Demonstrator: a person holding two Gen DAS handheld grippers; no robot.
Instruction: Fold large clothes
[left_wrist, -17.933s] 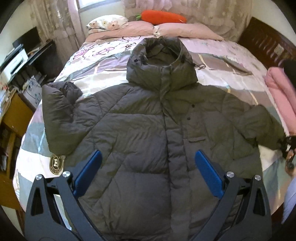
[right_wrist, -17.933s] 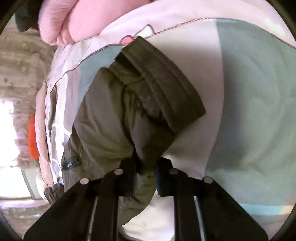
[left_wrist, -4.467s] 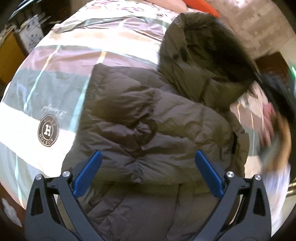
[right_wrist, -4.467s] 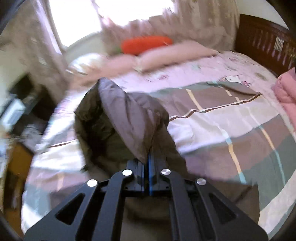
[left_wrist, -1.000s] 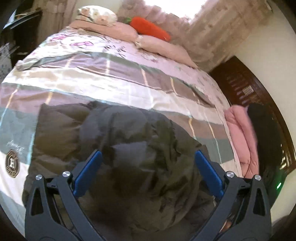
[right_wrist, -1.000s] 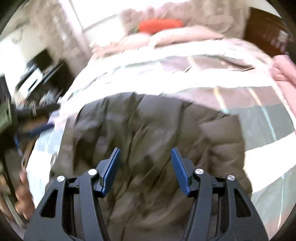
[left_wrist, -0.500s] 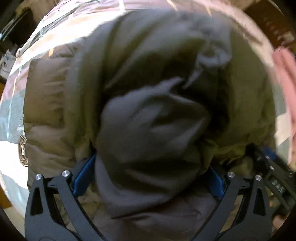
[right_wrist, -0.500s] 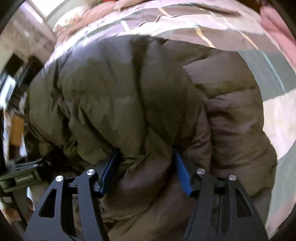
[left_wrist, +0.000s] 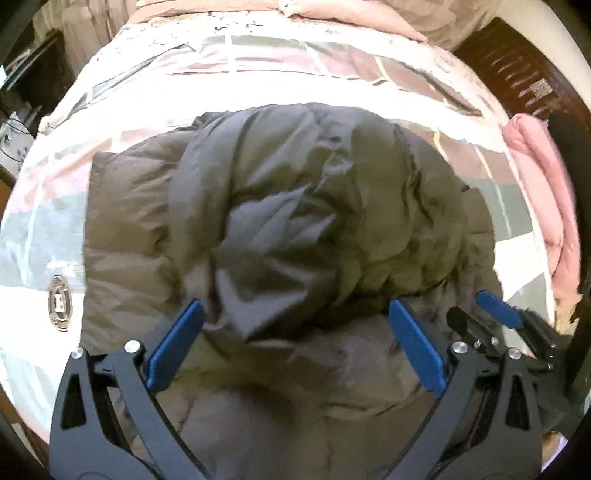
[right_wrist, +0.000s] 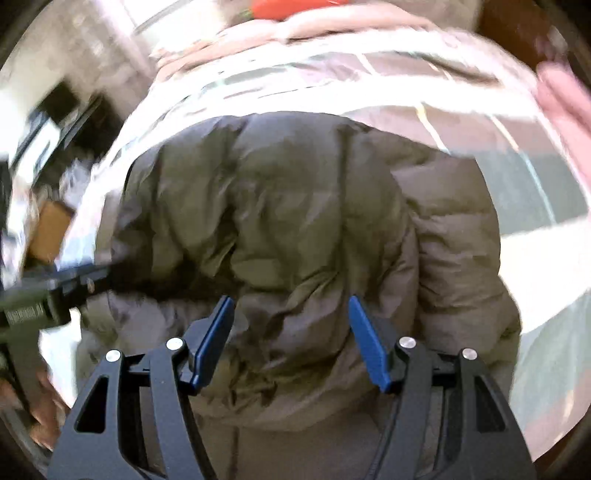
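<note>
A dark olive-grey puffer jacket (left_wrist: 288, 229) lies folded into a thick bundle on the bed, with its hood laid over the top. It also fills the middle of the right wrist view (right_wrist: 295, 229). My left gripper (left_wrist: 295, 325) is open and empty, just above the near part of the bundle. My right gripper (right_wrist: 290, 314) is open and empty over the bundle too. The right gripper's blue finger (left_wrist: 498, 310) shows at the right edge of the left wrist view. The left gripper's body (right_wrist: 44, 295) shows at the left of the right wrist view.
The bed has a striped pink, grey and white cover (left_wrist: 258, 55) with a round logo patch (left_wrist: 59, 306). A pink garment (left_wrist: 546, 192) lies at the right edge by the dark wooden bed frame (left_wrist: 517, 66). Pillows (right_wrist: 332, 22) lie at the head. Dark furniture (right_wrist: 66, 118) stands left.
Both grippers have lifted back off the bundle. Half a second ago their fingers pressed into the jacket; now they sit above it with the whole bundle in view.
</note>
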